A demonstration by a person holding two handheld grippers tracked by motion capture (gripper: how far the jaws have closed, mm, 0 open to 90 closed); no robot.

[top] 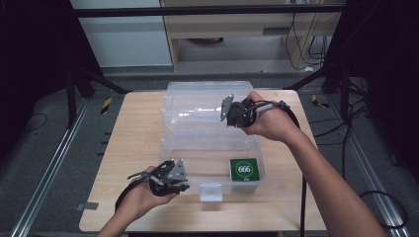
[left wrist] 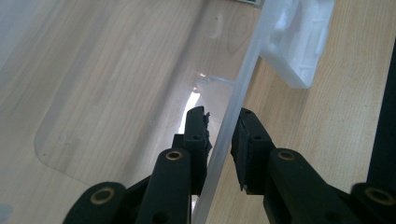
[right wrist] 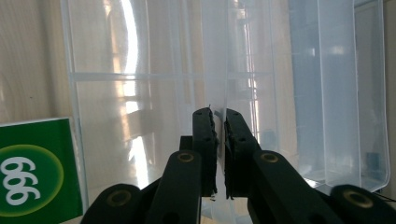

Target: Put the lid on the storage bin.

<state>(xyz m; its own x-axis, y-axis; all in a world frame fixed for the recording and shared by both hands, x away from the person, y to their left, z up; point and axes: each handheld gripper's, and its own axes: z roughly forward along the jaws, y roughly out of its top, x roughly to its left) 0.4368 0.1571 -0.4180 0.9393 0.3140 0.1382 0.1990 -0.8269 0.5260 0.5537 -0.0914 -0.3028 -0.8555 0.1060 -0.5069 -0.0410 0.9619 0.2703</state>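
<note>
Here we are at the wooden table (top: 133, 148), with a clear plastic storage box (top: 212, 163) sitting in the middle of it and its clear lid (top: 197, 111) standing up behind, raised off the far side. The right gripper (top: 228, 112) is up high at that lid's edge, and in the right gripper view (right wrist: 219, 116) the two black jaws are pinched tight on the thin clear panel, clenched with barely a sliver between them. Down at the near left corner, the left gripper (top: 184, 178) sits at the box's front rim. The left gripper view (left wrist: 223, 122) shows the rim's clear wall running between the jaws: the pads straddle it with a small gap showing, so they are loose around it, not pressing. Inside the box, at its near right corner, lies a green packet marked 666 (top: 244, 170). A white latch (top: 211, 191) sticks out from the middle of the front wall, just right of the left gripper.
</note>
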